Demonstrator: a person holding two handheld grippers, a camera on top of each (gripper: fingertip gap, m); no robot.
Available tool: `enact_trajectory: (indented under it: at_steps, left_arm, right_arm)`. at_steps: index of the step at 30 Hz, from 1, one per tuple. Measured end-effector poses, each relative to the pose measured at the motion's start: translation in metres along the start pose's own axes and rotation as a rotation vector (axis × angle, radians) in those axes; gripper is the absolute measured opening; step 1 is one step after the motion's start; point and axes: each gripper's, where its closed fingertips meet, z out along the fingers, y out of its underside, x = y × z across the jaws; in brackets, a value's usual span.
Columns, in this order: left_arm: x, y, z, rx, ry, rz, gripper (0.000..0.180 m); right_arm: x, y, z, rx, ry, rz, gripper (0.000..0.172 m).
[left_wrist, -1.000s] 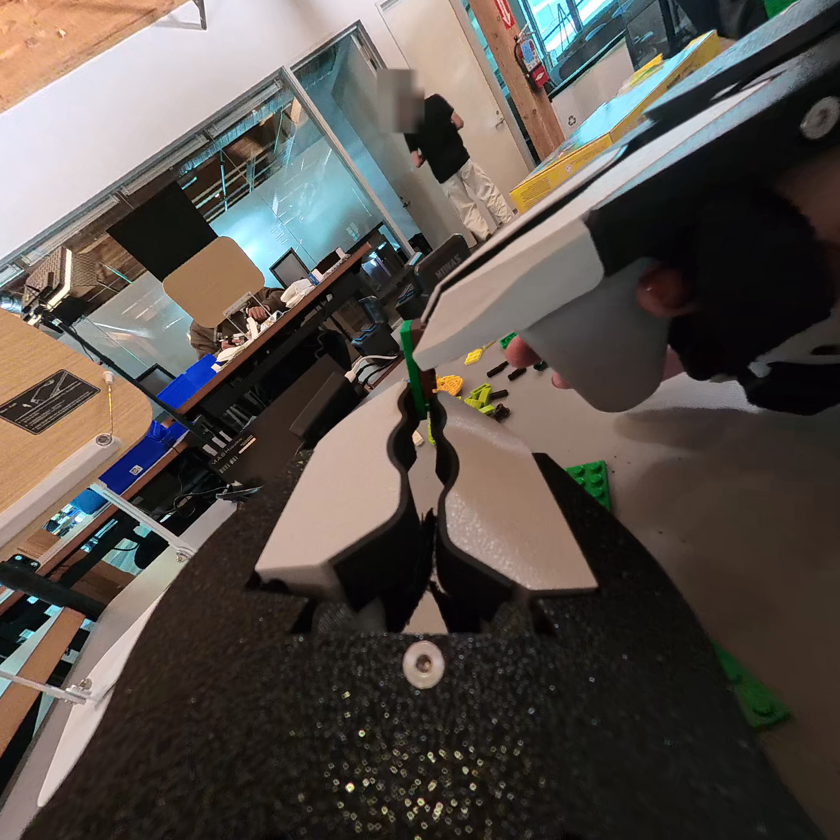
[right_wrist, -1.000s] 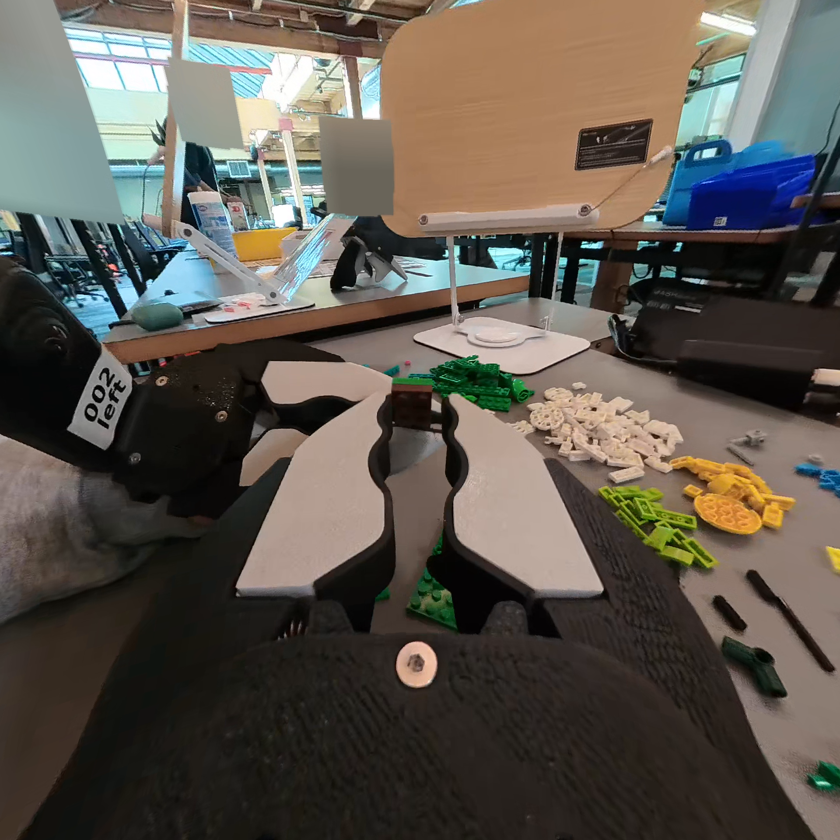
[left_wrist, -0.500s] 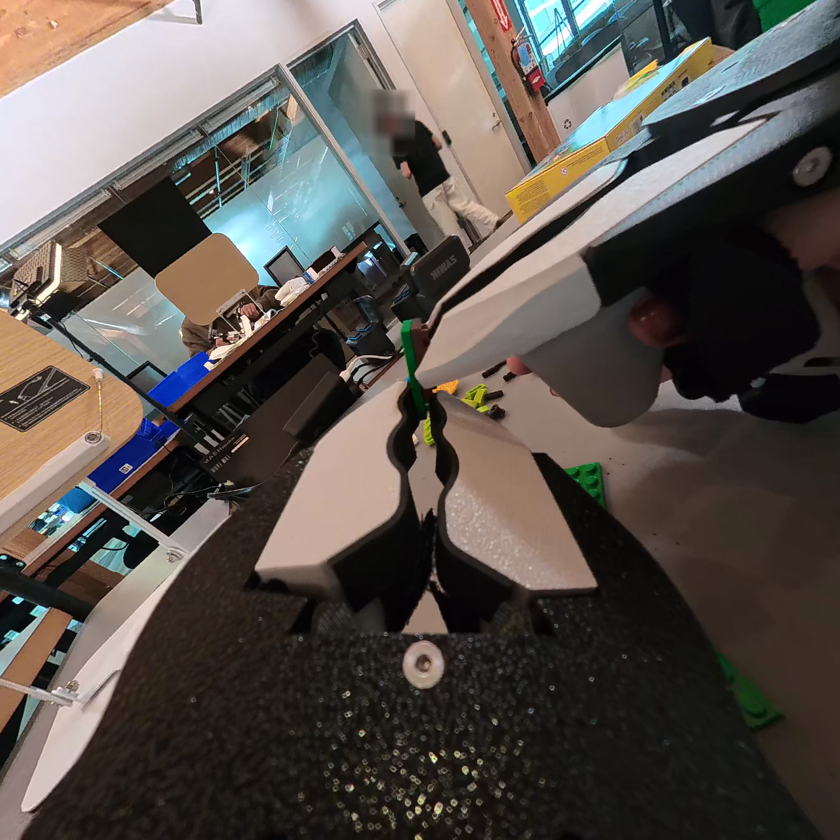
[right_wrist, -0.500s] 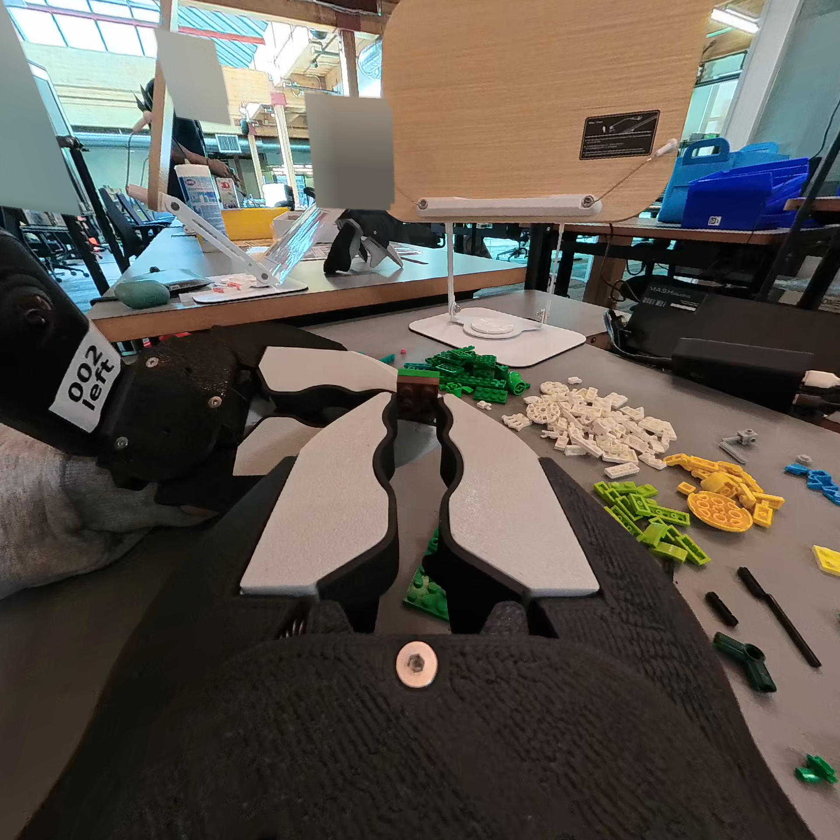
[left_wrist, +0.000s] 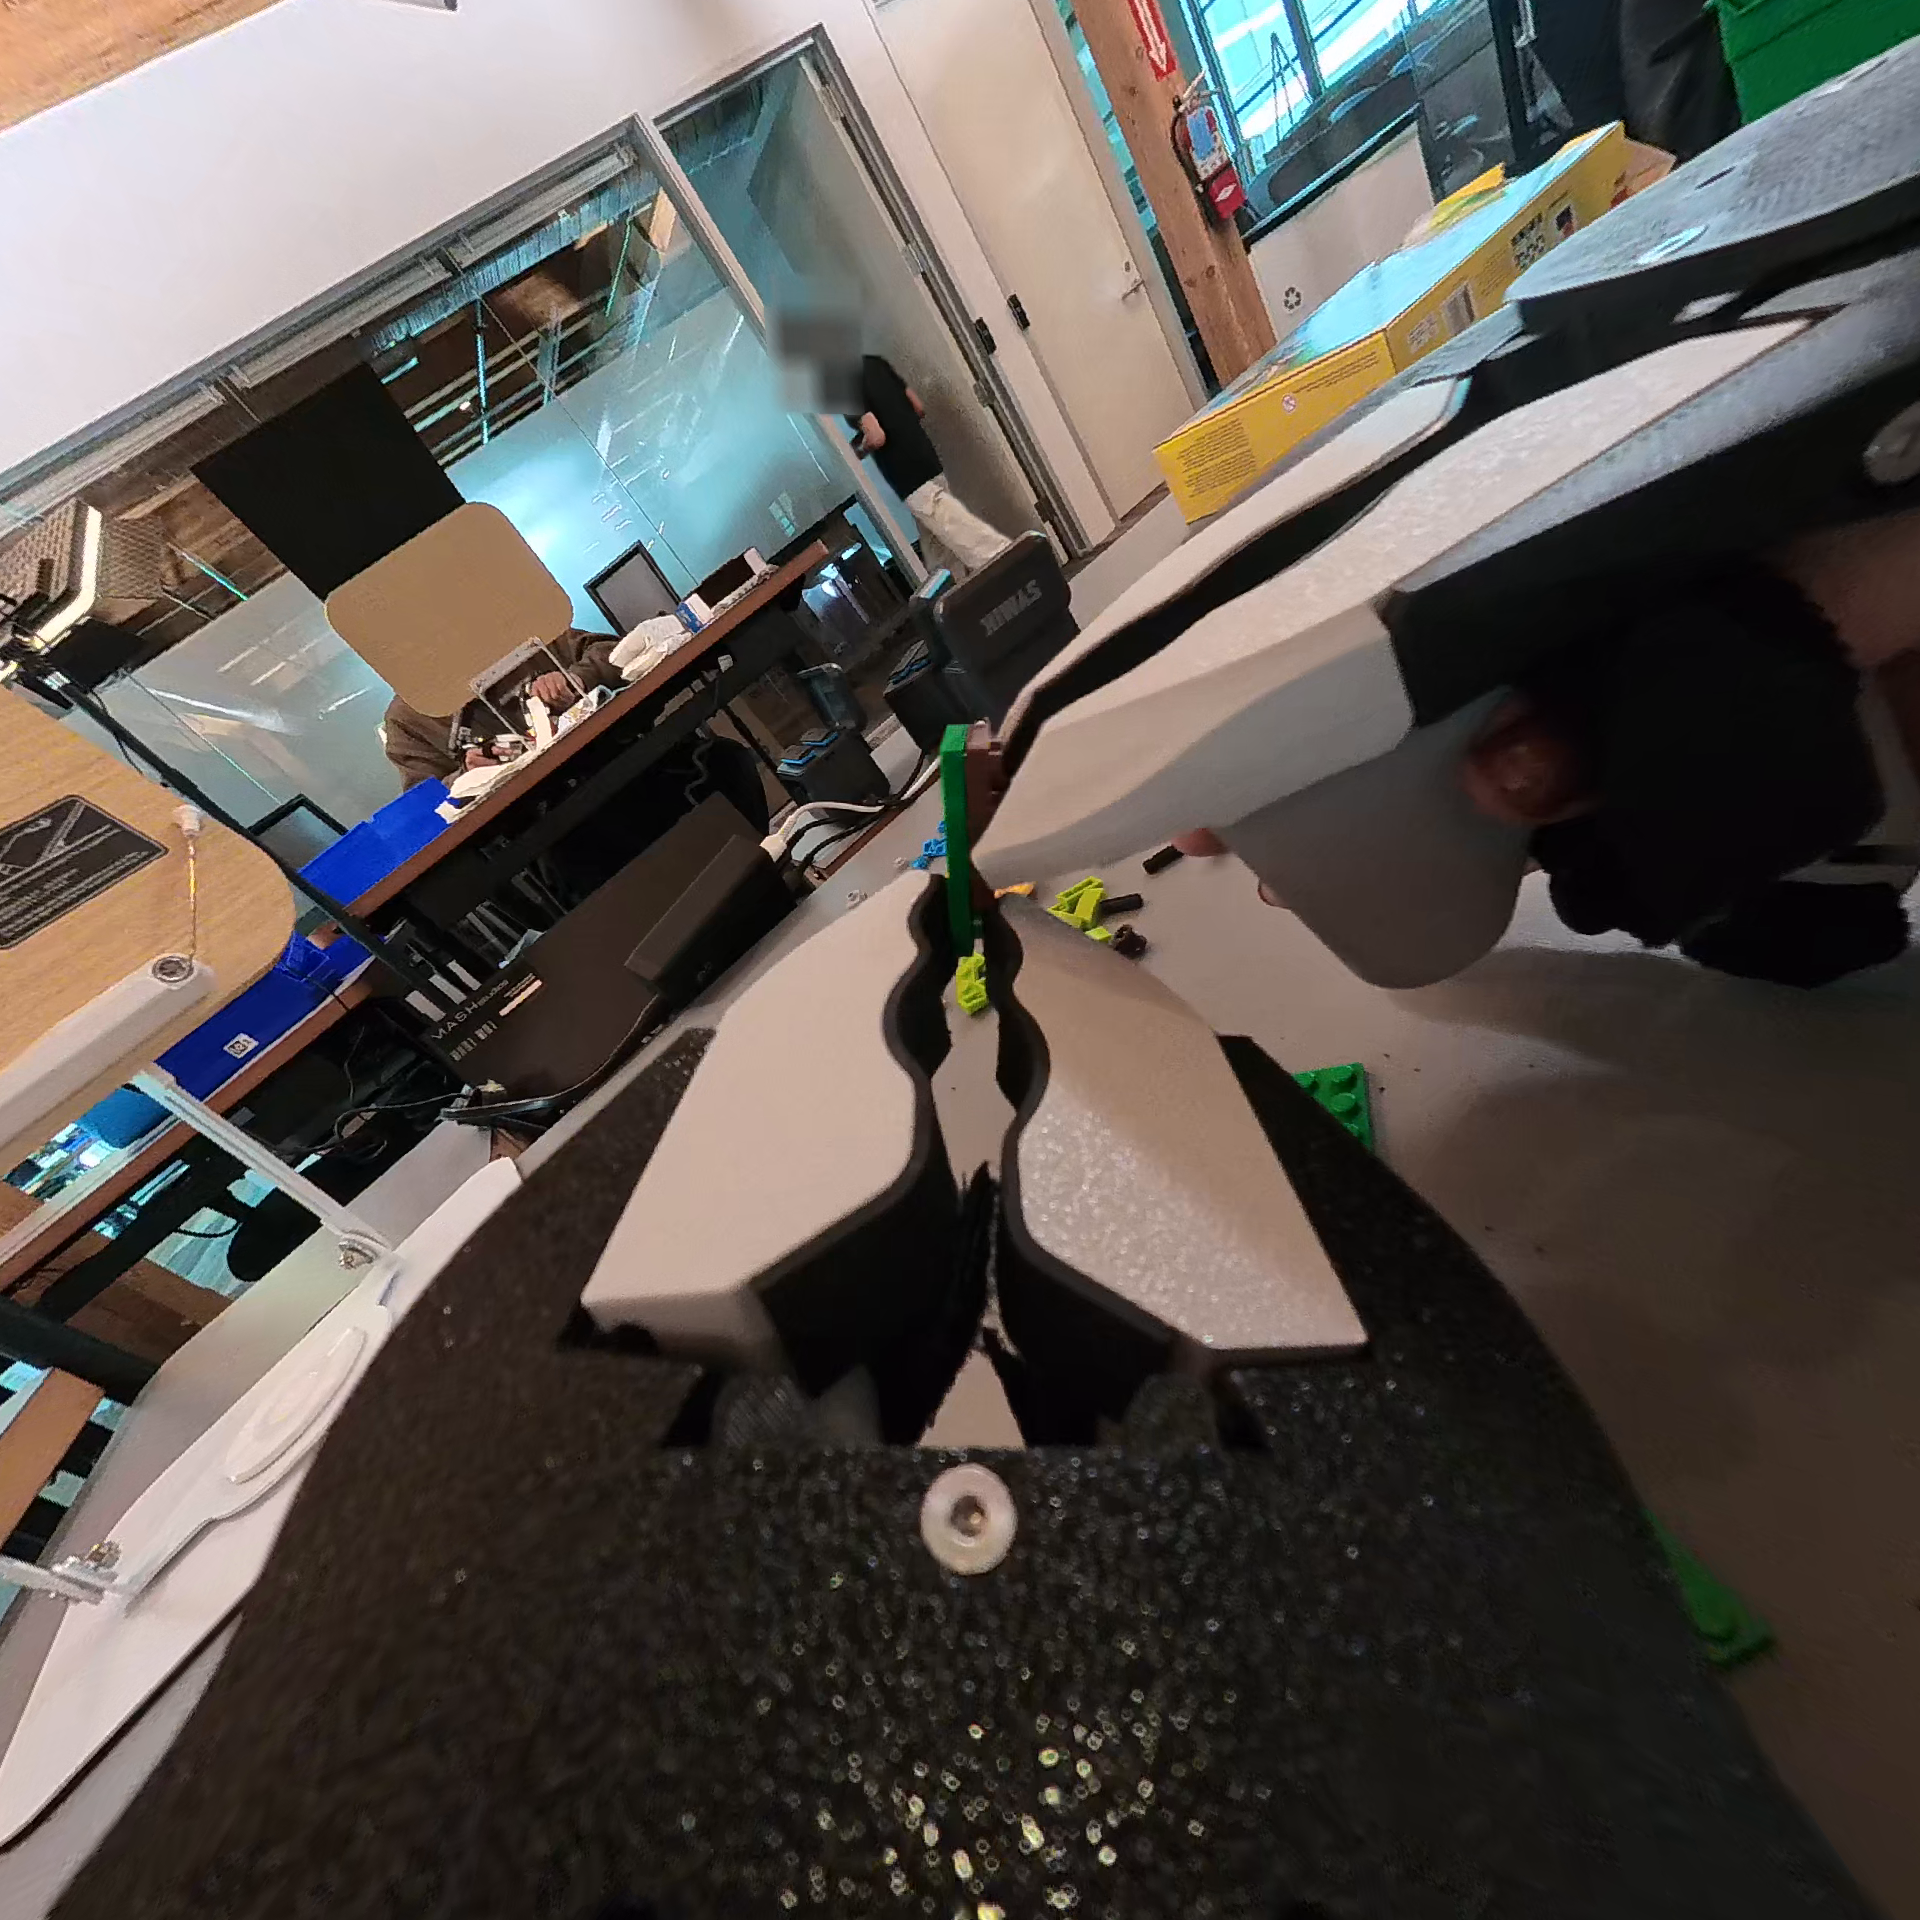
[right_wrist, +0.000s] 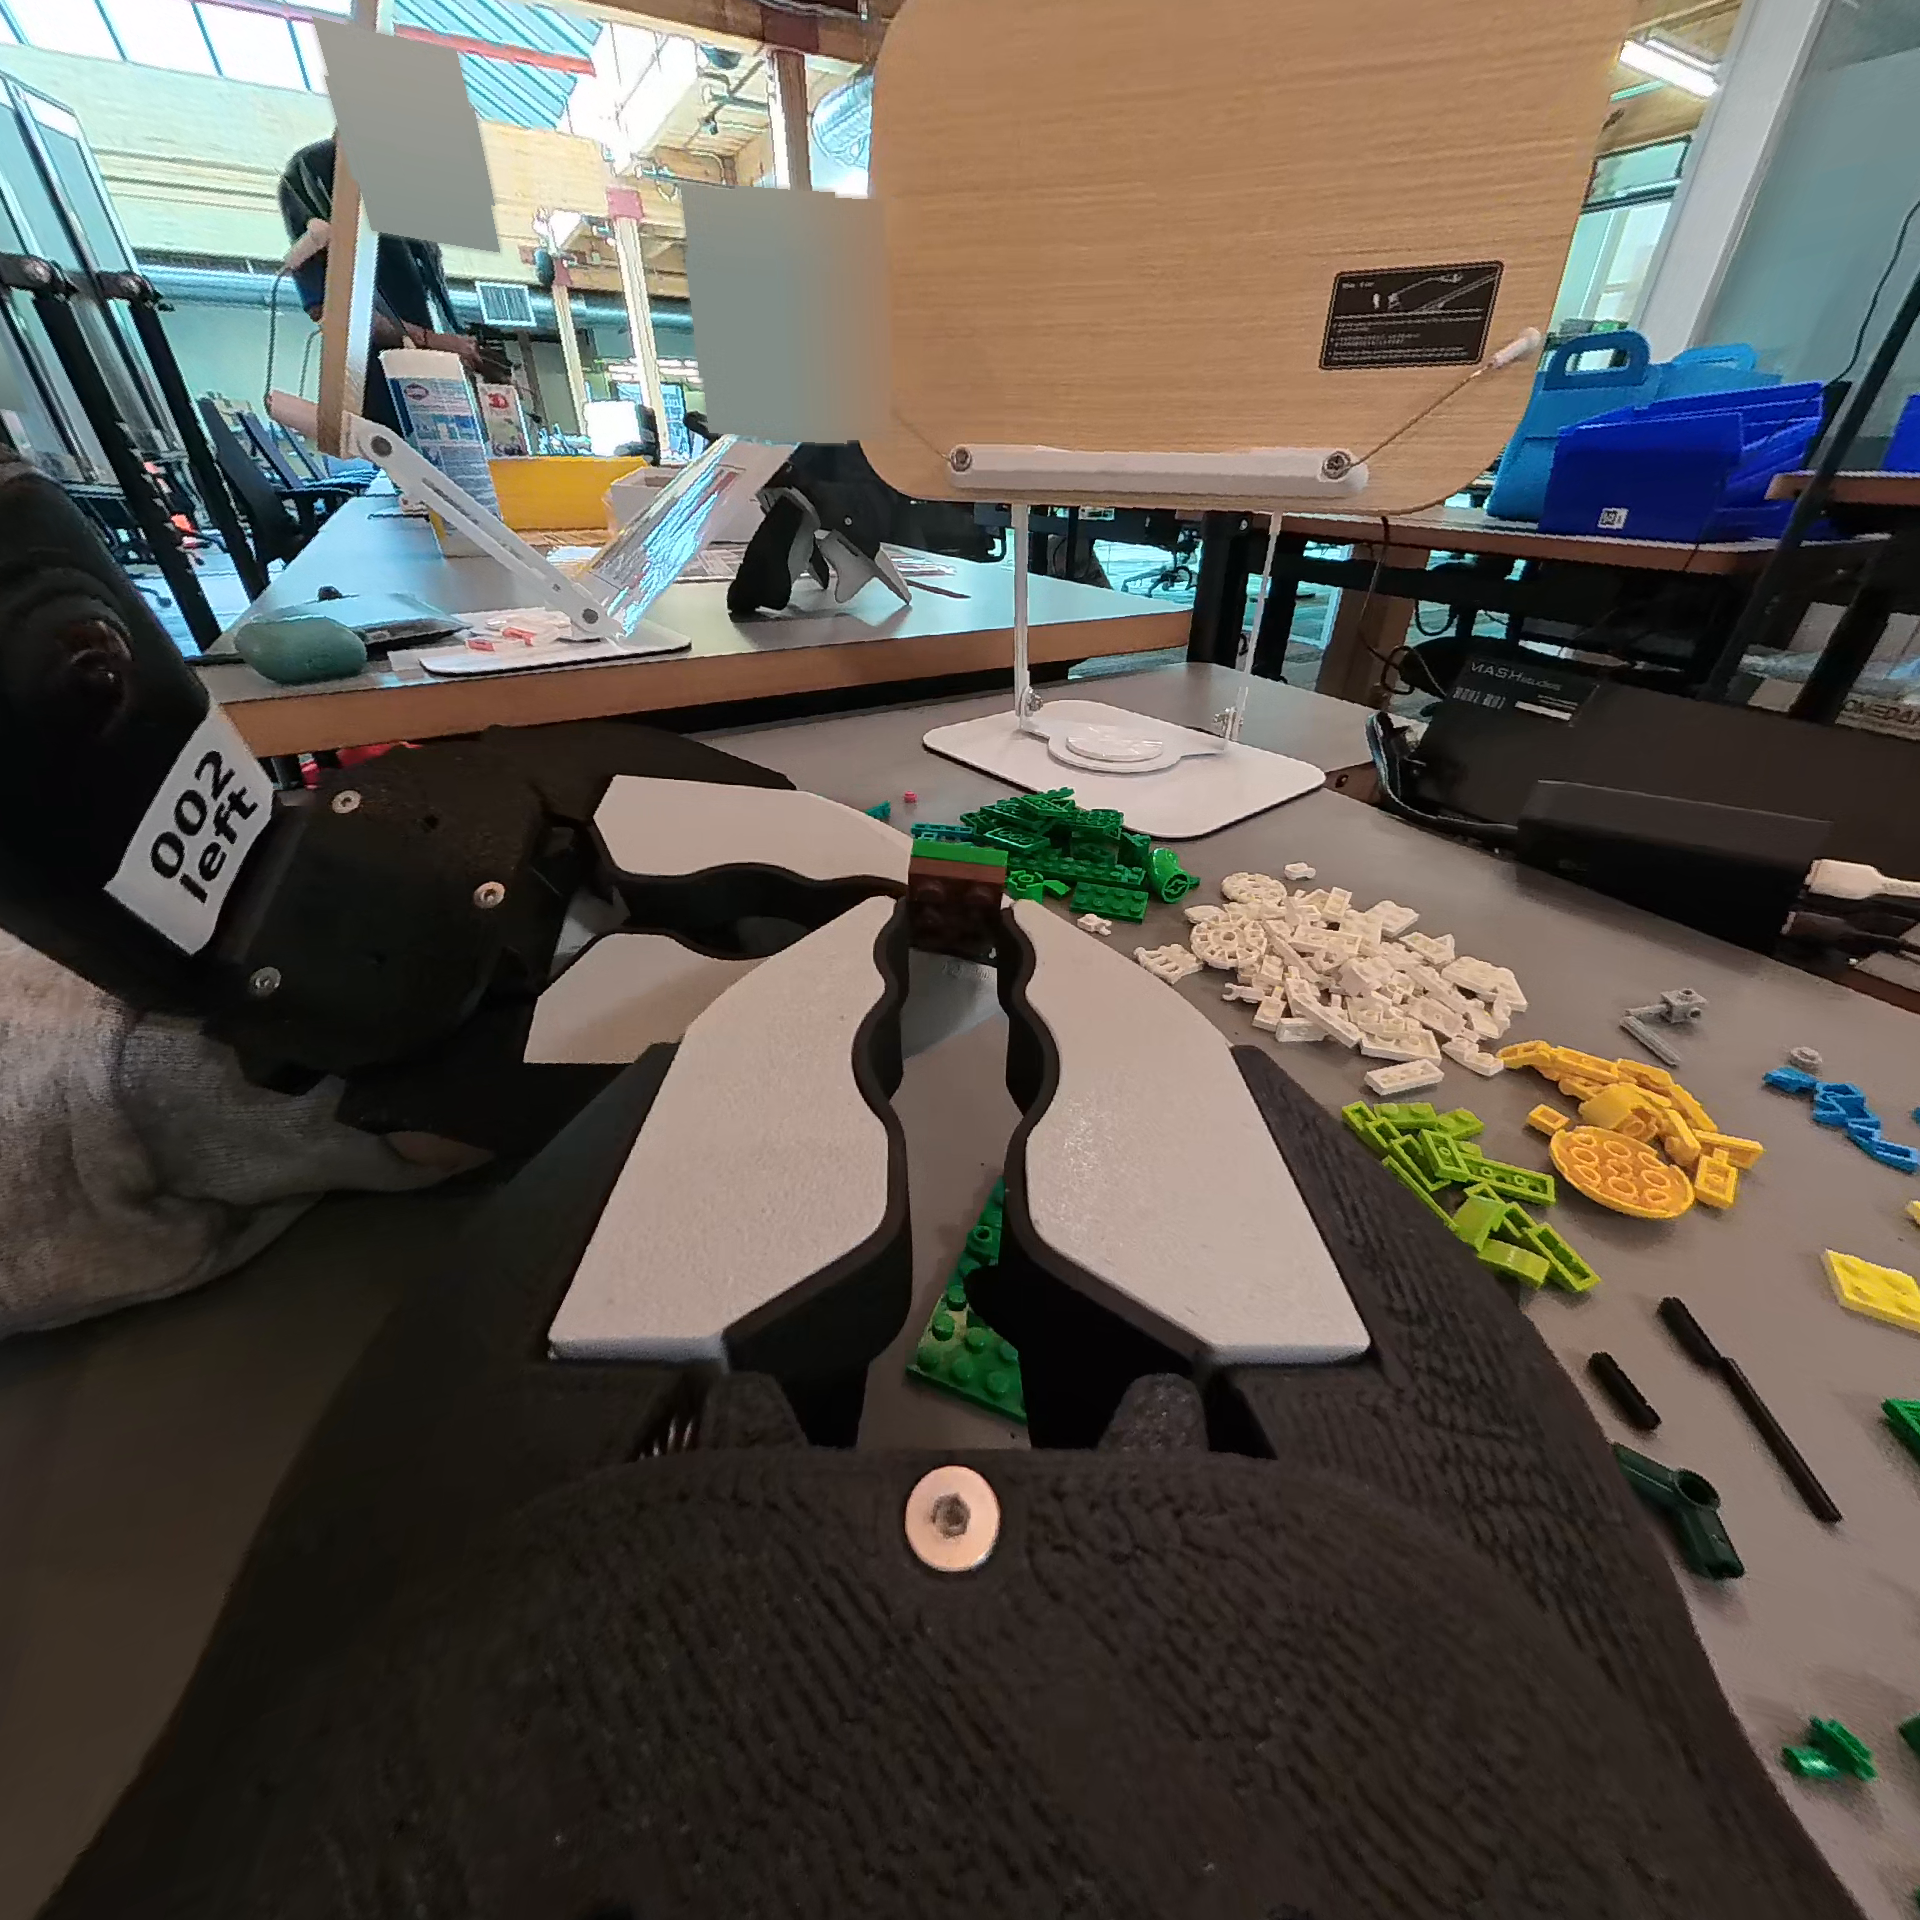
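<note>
1. My right gripper (right_wrist: 954, 935) is closed to a narrow gap on a brown brick (right_wrist: 956, 914). Both pads press its sides, and it is held up off the tabletop (right_wrist: 1558, 904).
2. My left gripper (left_wrist: 961, 920) is nearly shut, and its tips pinch the lower end of a thin green plate (left_wrist: 956, 821).
3. The plate lies flush against one face of the brick, so the two pieces meet where my grippers meet, over the middle of the tabletop. I cannot tell whether they are fully pressed together.
4. A green baseplate (right_wrist: 971, 1340) lies flat under my right fingers with nothing built on the part I can see.
5. Loose parts lie in sorted heaps:
   - dark green pieces (right_wrist: 1060, 842) toward the far edge
   - white pieces (right_wrist: 1340, 977), lime pieces (right_wrist: 1465, 1174) and yellow pieces (right_wrist: 1621, 1143) toward the right edge
</note>
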Motion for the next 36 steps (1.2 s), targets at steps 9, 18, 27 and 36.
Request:
enact_trajectory:
  at_steps: [9, 18, 27, 36]
  left_arm:
    - [-0.001, 0.001, 0.000, -0.001, 0.000, -0.011, 0.004]
    - [-0.001, 0.001, 0.000, -0.002, -0.004, -0.004, 0.004]
    - [-0.017, 0.007, -0.001, -0.021, -0.061, -0.085, 0.004]
    - [-0.008, 0.003, -0.001, -0.006, -0.008, -0.084, 0.004]
  right_arm:
    - [0.000, 0.000, 0.000, -0.002, 0.003, -0.011, 0.015]
    - [0.000, 0.000, 0.000, -0.004, 0.006, -0.030, 0.015]
    - [0.005, -0.001, -0.002, 0.001, 0.037, -0.056, 0.000]
    - [0.001, -0.008, -0.005, 0.052, 0.000, 0.034, 0.022]
